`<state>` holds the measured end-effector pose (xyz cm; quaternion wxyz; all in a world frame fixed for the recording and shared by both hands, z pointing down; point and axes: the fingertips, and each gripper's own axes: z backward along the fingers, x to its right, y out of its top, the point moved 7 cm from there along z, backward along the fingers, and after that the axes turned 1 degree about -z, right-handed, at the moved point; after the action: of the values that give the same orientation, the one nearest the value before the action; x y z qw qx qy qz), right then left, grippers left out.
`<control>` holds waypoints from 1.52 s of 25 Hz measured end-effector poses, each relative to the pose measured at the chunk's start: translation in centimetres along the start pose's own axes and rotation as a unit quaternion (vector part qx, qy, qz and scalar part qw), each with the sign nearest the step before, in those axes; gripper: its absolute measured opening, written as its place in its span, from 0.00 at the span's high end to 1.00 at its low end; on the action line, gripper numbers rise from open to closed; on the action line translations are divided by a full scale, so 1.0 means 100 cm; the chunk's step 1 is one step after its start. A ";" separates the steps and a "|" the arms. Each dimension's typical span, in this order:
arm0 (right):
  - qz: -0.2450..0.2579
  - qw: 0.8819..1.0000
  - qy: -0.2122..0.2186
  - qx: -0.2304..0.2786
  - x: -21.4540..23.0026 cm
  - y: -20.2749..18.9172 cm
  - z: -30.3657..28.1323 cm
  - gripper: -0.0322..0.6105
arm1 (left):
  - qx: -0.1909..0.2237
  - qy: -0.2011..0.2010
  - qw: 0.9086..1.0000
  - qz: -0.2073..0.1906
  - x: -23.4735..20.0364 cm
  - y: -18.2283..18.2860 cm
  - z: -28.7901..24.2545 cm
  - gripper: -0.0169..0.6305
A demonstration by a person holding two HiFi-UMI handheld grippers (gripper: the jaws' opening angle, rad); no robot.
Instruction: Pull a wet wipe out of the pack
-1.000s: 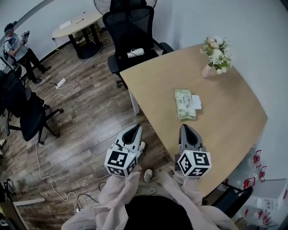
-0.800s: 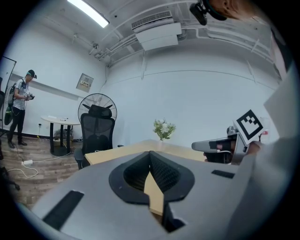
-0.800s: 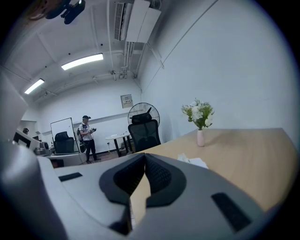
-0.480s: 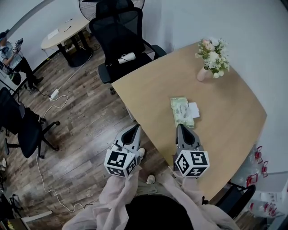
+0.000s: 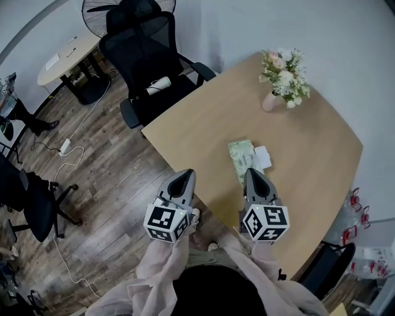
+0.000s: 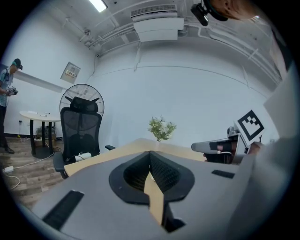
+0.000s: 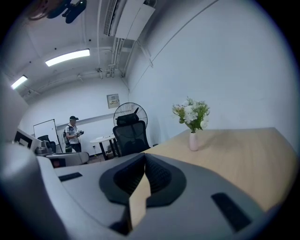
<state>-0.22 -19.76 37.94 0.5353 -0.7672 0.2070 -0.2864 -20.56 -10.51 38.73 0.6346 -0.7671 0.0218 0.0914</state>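
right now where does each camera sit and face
Head view: on the head, facing steeply down at table, wipe pack, left gripper, right gripper, sleeves.
Left gripper view: on that gripper, along its shut jaws toward chair, flower vase.
Right gripper view: likewise, shut jaws, toward the flower vase.
All three share flower vase and chair.

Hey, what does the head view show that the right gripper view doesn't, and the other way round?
Only the head view shows the wet wipe pack lying on the table just ahead of the right gripper. Only the right gripper view shows the ceiling light and that gripper's jaws shut with nothing between them. Both show the flower vase, the black office chair and the fan.
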 end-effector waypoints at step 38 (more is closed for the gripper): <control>-0.065 0.973 -0.223 -0.018 0.026 -0.030 -0.030 0.92 | -0.093 -0.244 0.965 -0.019 -0.028 -0.018 -0.151 0.96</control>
<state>-0.20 -22.52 42.10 0.5341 -0.8332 0.0374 -0.1385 -21.39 -25.11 43.59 0.5481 -0.7774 -0.1571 0.2655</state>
